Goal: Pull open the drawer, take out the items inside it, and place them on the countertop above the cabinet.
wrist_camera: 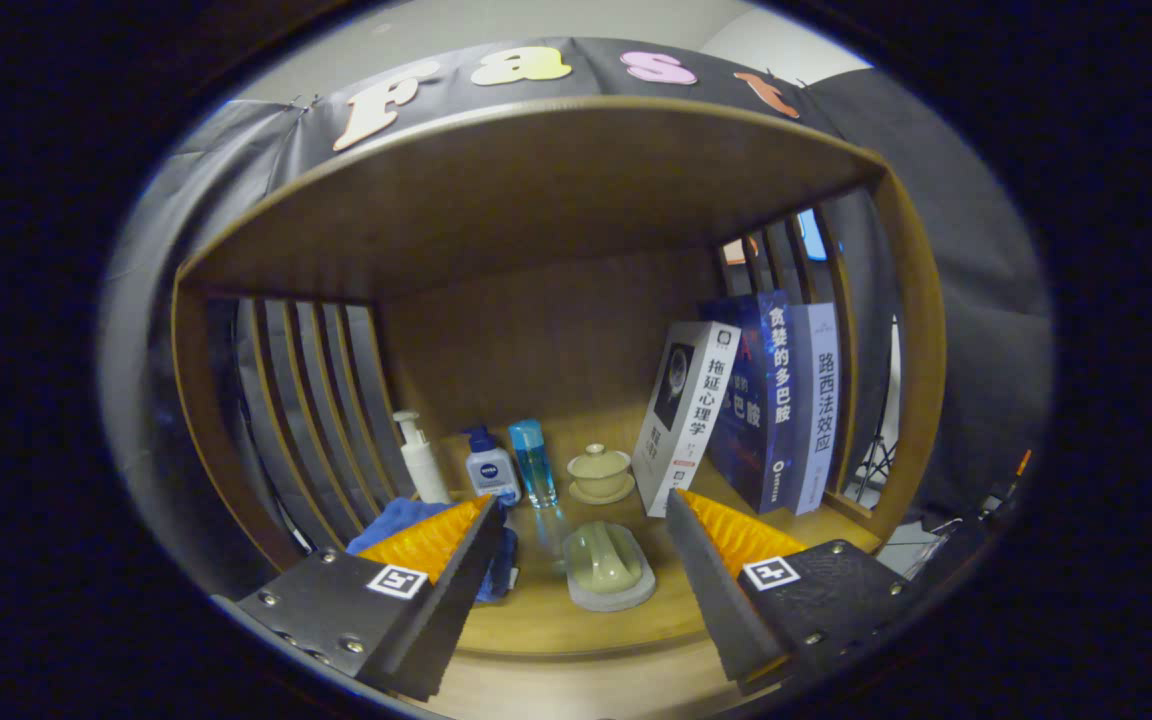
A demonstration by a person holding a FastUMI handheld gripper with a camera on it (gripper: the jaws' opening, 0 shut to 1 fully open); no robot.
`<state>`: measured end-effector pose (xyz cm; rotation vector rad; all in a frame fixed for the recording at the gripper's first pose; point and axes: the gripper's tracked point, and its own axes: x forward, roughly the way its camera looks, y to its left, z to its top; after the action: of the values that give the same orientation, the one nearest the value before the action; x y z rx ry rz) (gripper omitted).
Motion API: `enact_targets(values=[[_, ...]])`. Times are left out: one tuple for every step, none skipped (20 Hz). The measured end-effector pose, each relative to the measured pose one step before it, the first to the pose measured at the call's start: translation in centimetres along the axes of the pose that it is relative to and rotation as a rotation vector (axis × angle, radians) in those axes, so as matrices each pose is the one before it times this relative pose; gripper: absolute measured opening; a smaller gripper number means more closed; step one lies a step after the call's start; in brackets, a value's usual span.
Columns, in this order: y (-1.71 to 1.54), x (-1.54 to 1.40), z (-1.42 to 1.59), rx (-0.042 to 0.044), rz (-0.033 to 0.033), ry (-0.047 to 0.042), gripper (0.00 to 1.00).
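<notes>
My gripper (584,505) is open, its two fingers spread wide above the wooden countertop (576,625) of the cabinet. Between the fingers, just ahead of them, a pale green ridged piece on a grey oval base (608,568) lies on the countertop. A blue cloth (406,520) sits partly hidden behind the left finger. Nothing is held. No drawer front can be seen from here.
Along the back stand a white pump bottle (421,458), a white-and-blue bottle (491,468), a clear blue bottle (534,462) and a lidded green cup on a saucer (600,473). Three books (746,410) lean at the right. Slatted side walls and a wooden top enclose the shelf.
</notes>
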<state>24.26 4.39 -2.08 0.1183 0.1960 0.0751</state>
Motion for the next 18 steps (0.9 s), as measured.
enact_targets(values=[[0.211,-1.013,0.517,0.00172,0.00372,-0.00754,0.99],[0.165,-0.874,0.485,0.00797,0.00429,-0.00604,0.99],[0.282,-0.779,0.337,0.00819,0.00356,-0.00025,0.99],[0.139,-0.707,0.279,0.00592,0.00169,0.00175,0.99],[0.233,-0.754,0.365,-0.00266,0.00621,-0.00145,0.99],[0.209,-0.851,0.442,-0.00795,0.00197,-0.00507,0.99],[0.228,-0.966,0.669,-0.00986,0.00343,-0.00375,0.99],[0.293,-0.923,0.343,-0.00726,0.00762,-0.00265,0.99],[0.329,-1.077,0.384,-0.00297,0.0075,-0.00292,0.99],[0.374,-1.012,0.328,-0.00411,0.00925,-0.00696,0.99],[0.316,-1.079,0.322,-0.0049,0.00911,-0.00874,0.99],[0.316,-1.14,0.296,-0.01293,0.01105,-0.00685,0.99],[0.112,-1.138,0.067,-0.01554,0.00135,-0.00789,0.99],[0.059,-1.129,-0.086,-0.01665,0.00185,-0.00105,0.99],[0.22,-1.241,0.03,-0.00748,-0.00376,-0.00515,0.99],[0.145,-1.347,0.117,-0.00246,-0.00528,-0.01394,0.99],[0.576,-1.315,0.054,0.01196,0.00912,-0.01433,0.99],[0.709,-1.399,-0.256,0.01927,0.01354,-0.00236,0.99]])
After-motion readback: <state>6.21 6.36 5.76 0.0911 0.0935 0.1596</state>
